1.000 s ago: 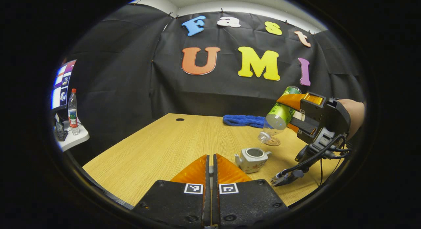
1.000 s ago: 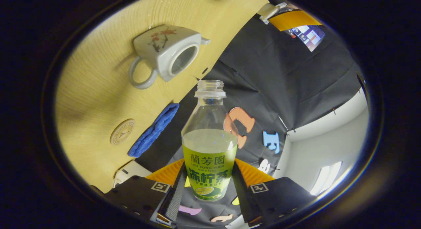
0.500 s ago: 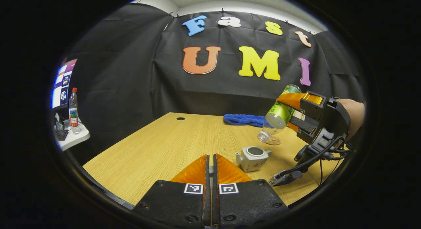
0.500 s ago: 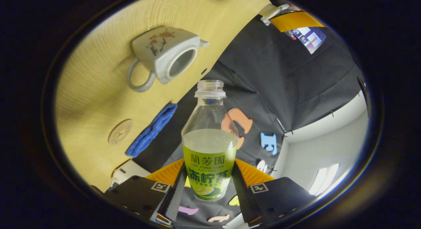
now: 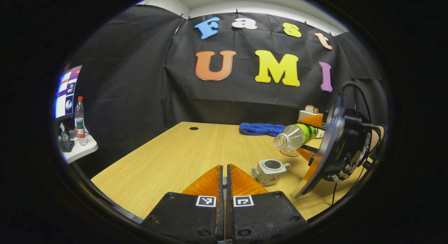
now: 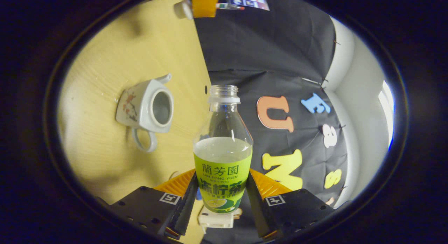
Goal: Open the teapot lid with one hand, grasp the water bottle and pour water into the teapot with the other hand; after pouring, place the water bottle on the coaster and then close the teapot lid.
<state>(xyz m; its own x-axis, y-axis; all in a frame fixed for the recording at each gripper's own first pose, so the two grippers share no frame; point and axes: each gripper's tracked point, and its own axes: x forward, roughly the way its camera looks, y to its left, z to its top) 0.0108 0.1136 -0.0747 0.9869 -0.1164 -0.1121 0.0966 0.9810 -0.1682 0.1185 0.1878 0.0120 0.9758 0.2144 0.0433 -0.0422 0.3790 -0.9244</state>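
Showing the pouring stage near its close, both views are catching the teapot [image 5: 269, 171] standing lidless on the wooden table [image 5: 168, 156], its round mouth open and dark inside. The right gripper [image 6: 221, 198] is clamping the water bottle [image 6: 223, 156] at its labelled lower body, both fingers pressing on the label, and is carrying it nearly horizontal above and behind the teapot, neck pointing away from the hand; no stream is visible between bottle mouth and teapot, which suggests pouring is finishing or finished. The left gripper [image 5: 225, 177] is sitting in front of the teapot with its fingers together; whether anything thin is pinched between them cannot be told. A pale piece, possibly the lid, is appearing at the fingers of the far gripper [image 6: 204, 0] in the right gripper view, too small to confirm. Judging from this, lid removal and grasping are done; setting the bottle on the coaster [image 5: 289, 152] and closing the lid are remaining. The teapot is a glazed pale ceramic with squarish faceted walls, a painted floral sprig, a short spout and a loop handle. The bottle is clear, thin plastic with a threaded uncapped neck, partly full. The coaster, a flat round disc with an embossed face, is lying just behind the teapot, and a blue cloth [image 5: 260, 129] of soft pile is lying farther behind it.
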